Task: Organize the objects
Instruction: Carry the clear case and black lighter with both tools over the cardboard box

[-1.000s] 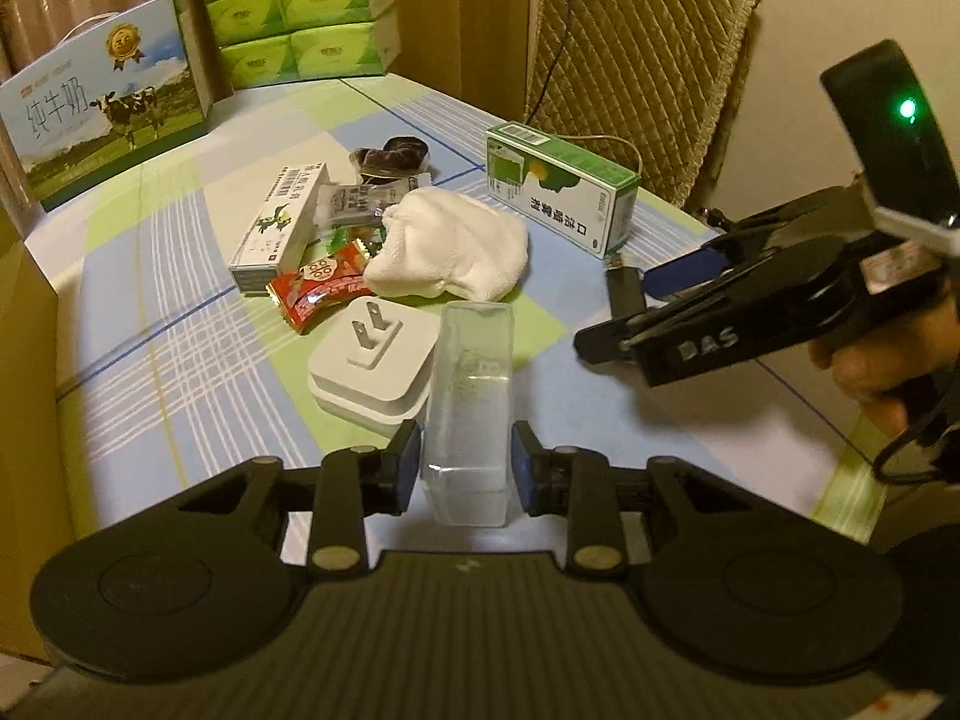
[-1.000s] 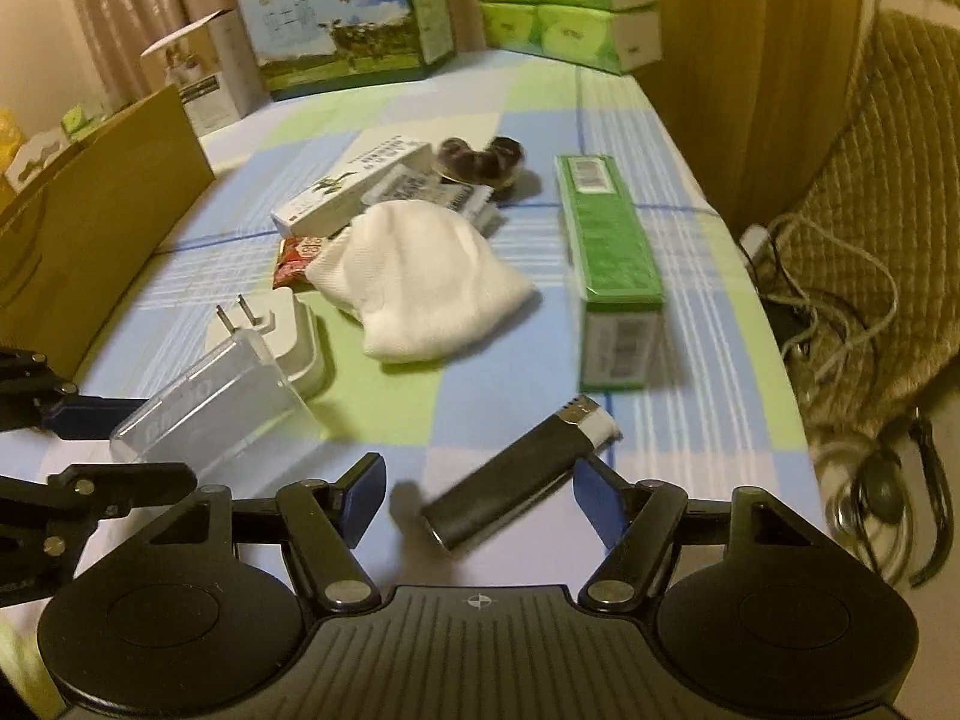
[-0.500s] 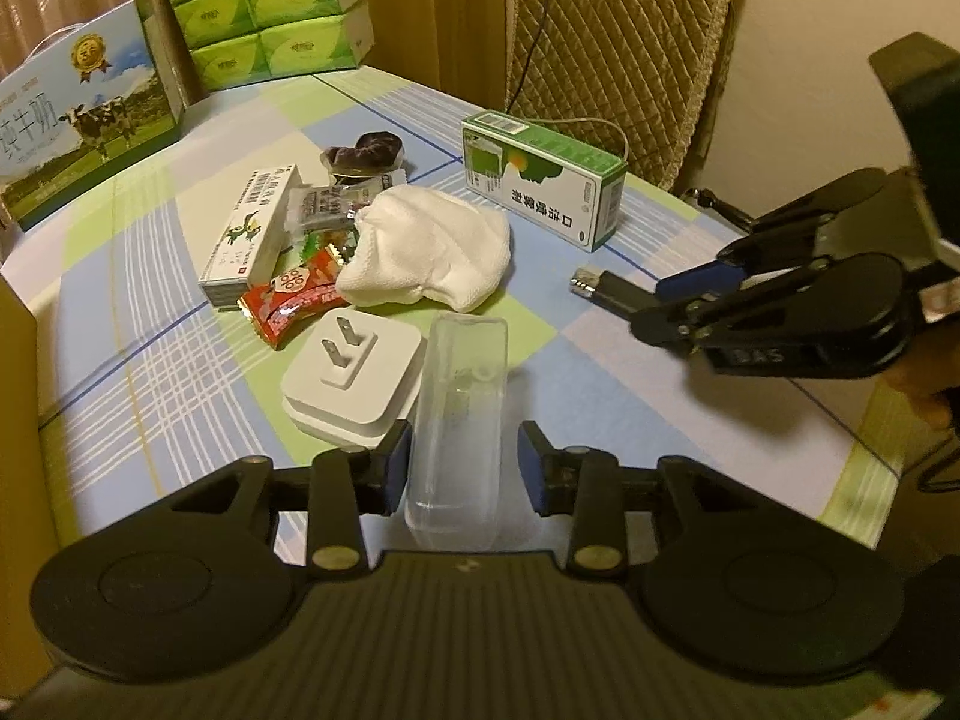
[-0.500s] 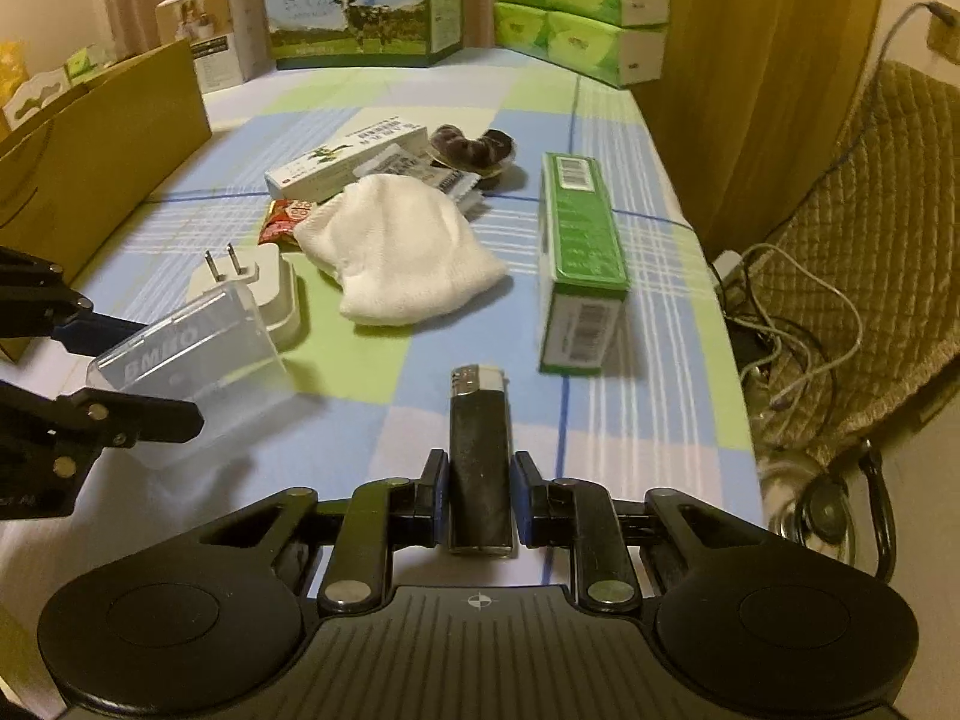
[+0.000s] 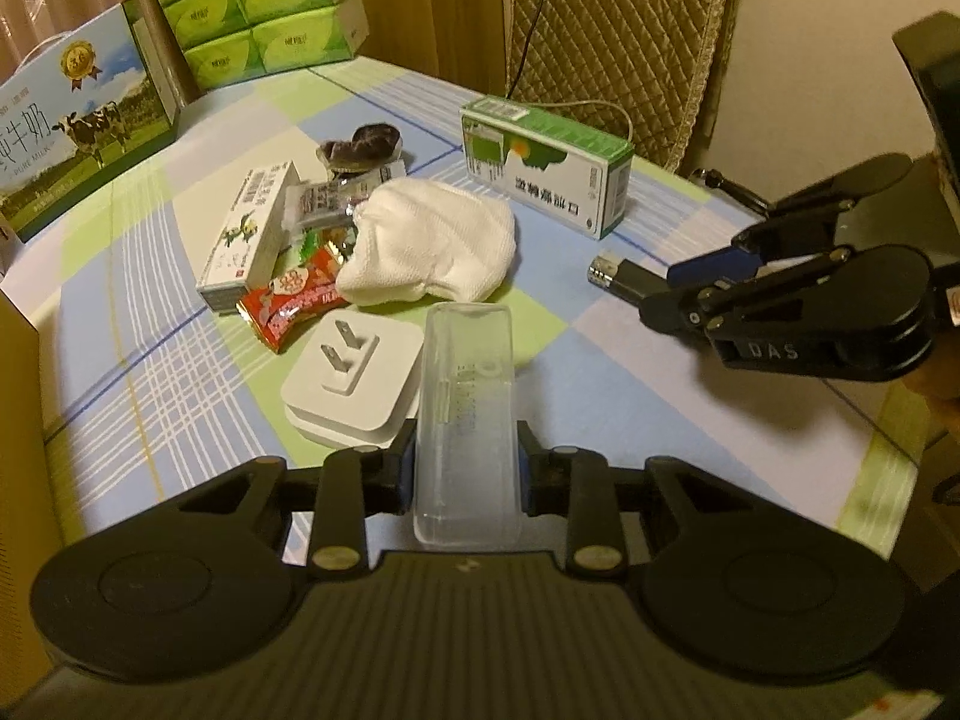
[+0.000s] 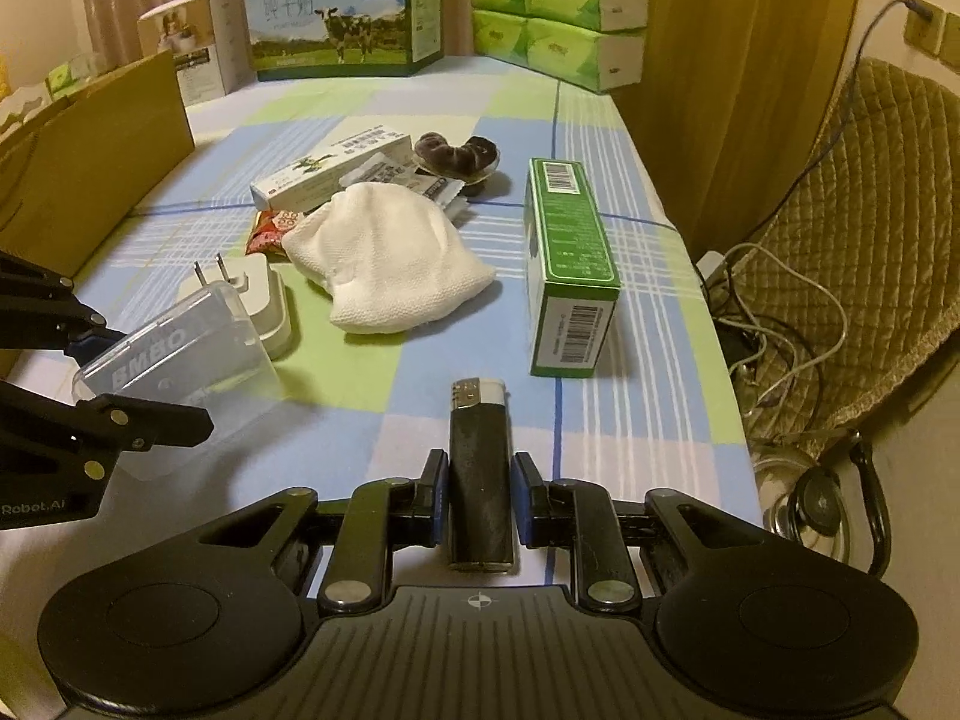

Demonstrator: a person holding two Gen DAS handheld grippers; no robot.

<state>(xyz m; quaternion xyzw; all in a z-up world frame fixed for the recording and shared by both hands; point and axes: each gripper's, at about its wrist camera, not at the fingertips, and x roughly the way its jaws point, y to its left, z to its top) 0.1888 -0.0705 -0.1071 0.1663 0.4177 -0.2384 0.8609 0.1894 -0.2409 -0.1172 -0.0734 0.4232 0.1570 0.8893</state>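
A desk [image 6: 606,420] under a blue, green and white checked cloth carries a loose cluster of small things, and a person holds a two-fingered claw in each hand above its near edge. The right claw [image 6: 479,495] is closed tight on a black lighter [image 6: 480,480]; the lighter's long axis runs straight out along the claw's fingers, its metal and white head pointing away toward the far edge of the desk. The left claw [image 5: 465,468] grips a clear plastic case [image 5: 465,414] by its long sides; its jaws have just been closing a little further on the case, whose length also runs forward along the fingers. From the right wrist view the case [image 6: 174,354] sits to the left of the lighter, near but apart, angled with one end toward it. Seen from the left wrist, the lighter [image 5: 624,276] lies to the right and beyond the case, head pointing left. The coming move likely turns on this: the two held things lie side by side at the near edge, so either must swing to line up with the other. Just beyond the case lies a white plug adapter [image 5: 351,378], then a white cloth [image 5: 432,252]; a green and white carton [image 6: 570,252] stands toward the right edge.
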